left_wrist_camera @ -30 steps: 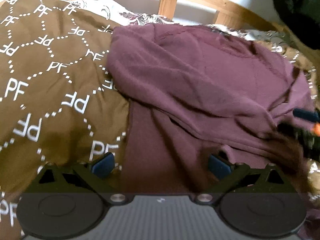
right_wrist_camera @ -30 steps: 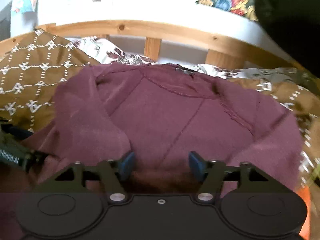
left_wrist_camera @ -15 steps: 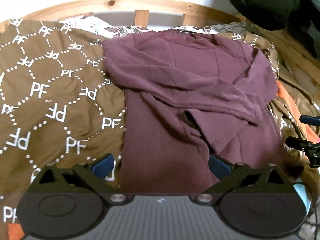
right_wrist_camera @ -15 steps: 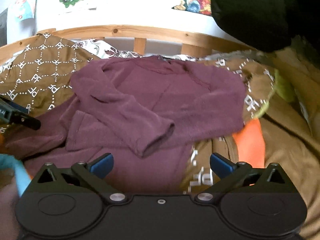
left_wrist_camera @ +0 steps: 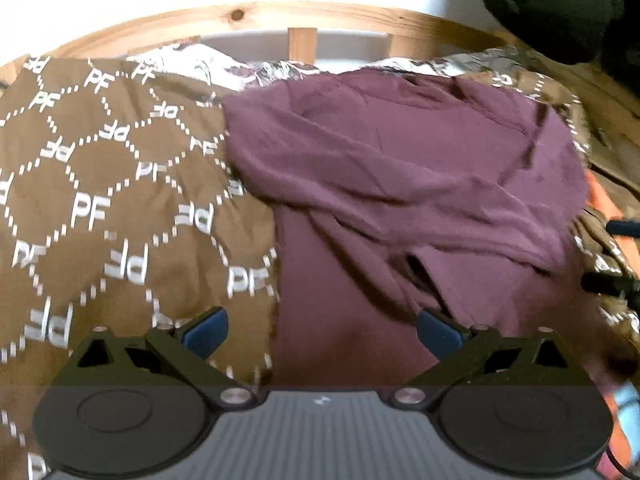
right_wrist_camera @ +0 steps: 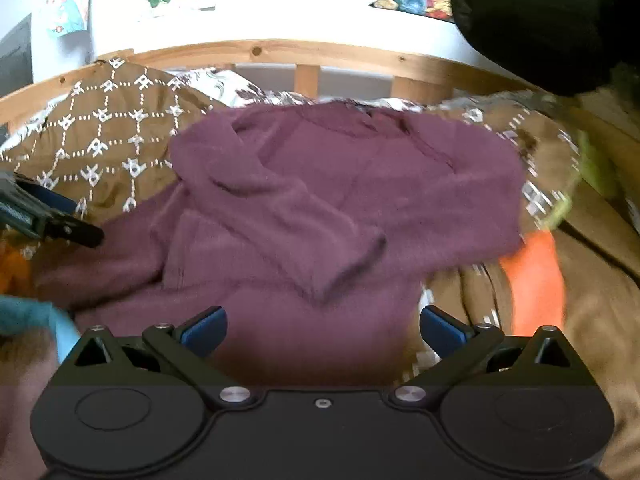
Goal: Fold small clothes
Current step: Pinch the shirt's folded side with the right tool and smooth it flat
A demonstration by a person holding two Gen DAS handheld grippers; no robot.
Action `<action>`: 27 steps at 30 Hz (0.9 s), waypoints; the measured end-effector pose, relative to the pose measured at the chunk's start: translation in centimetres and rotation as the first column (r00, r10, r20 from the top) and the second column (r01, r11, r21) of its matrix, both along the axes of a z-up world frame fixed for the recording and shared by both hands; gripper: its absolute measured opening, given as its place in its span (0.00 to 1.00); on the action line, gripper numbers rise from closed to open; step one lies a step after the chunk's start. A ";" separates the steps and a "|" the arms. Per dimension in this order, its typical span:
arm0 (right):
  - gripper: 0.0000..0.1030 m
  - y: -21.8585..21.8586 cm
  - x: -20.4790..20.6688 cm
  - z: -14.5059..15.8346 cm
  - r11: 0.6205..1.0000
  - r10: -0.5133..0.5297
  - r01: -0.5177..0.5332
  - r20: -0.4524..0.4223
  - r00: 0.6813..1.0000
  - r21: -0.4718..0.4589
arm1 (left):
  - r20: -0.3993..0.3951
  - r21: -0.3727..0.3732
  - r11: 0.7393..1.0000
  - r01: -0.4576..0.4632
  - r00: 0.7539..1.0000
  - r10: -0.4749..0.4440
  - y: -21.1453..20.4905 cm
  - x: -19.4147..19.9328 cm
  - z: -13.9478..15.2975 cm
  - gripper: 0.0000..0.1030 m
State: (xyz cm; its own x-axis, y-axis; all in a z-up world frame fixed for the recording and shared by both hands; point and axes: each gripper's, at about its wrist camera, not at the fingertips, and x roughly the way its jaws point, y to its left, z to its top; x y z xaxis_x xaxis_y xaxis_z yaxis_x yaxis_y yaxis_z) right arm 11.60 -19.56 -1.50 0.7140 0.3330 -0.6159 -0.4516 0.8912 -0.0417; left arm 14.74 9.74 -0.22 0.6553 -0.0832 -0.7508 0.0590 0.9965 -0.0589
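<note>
- Left wrist view: the maroon sweater (left_wrist_camera: 400, 184) is lying on the brown PF-print duvet (left_wrist_camera: 100, 200), up near the wooden bed rail (left_wrist_camera: 240, 16). One sleeve is folded across the chest. No boxes or baskets to report here, just bedding.
- Same view: the left gripper (left_wrist_camera: 322, 330) has its blue pads spread wide with nothing pinched. It hovers over the sweater's left edge, one pad above the duvet, the other above the maroon fabric; can't tell if either touches. The other gripper's dark tips poke in at the right edge.
- Right wrist view: sweater is dead centre, sleeve cuff (right_wrist_camera: 340, 264) resting on the body, an orange cloth (right_wrist_camera: 536, 280) just beside its right edge.
- The right gripper (right_wrist_camera: 322, 330) has just been opening, and its jaws now stand fully apart, empty, over the sweater's lower hem.
</note>
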 end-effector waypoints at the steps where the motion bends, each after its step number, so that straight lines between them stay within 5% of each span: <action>1: 0.99 0.6 1.3 0.4 1.000 0.009 -0.010 0.003 1.000 0.012 | 0.004 0.008 1.000 -0.002 1.000 0.002 0.1 0.9 -0.1 0.99; 5: 0.96 3.1 7.1 1.8 0.995 0.056 -0.057 0.015 0.998 0.079 | 0.012 -0.018 0.999 -0.029 0.999 0.030 0.9 4.4 -1.0 0.99; 9: 0.69 7.0 13.0 1.7 0.991 0.127 -0.127 0.004 0.992 0.051 | 0.040 -0.135 0.986 -0.100 0.994 0.106 2.3 7.2 -2.0 0.99; 14: 0.42 12.0 17.8 0.3 0.970 0.240 -0.241 -0.052 0.969 -0.025 | -0.027 -0.228 0.964 -0.140 0.990 0.137 3.6 9.9 -3.8 0.99; 24: 0.39 15.9 17.7 -2.8 0.910 0.368 -0.386 -0.132 0.920 -0.153 | -0.003 -0.136 0.988 -0.074 0.997 0.074 2.8 10.3 -5.1 0.99; 25: 0.37 16.1 17.7 -2.9 0.909 0.368 -0.386 -0.132 0.920 -0.158 | -0.002 -0.125 0.990 -0.070 0.998 0.070 2.6 10.3 -5.2 0.99; 27: 0.13 16.2 17.6 -2.9 0.906 0.366 -0.384 -0.128 0.922 -0.178 | 0.000 -0.107 0.992 -0.069 0.998 0.069 2.4 10.4 -5.2 0.99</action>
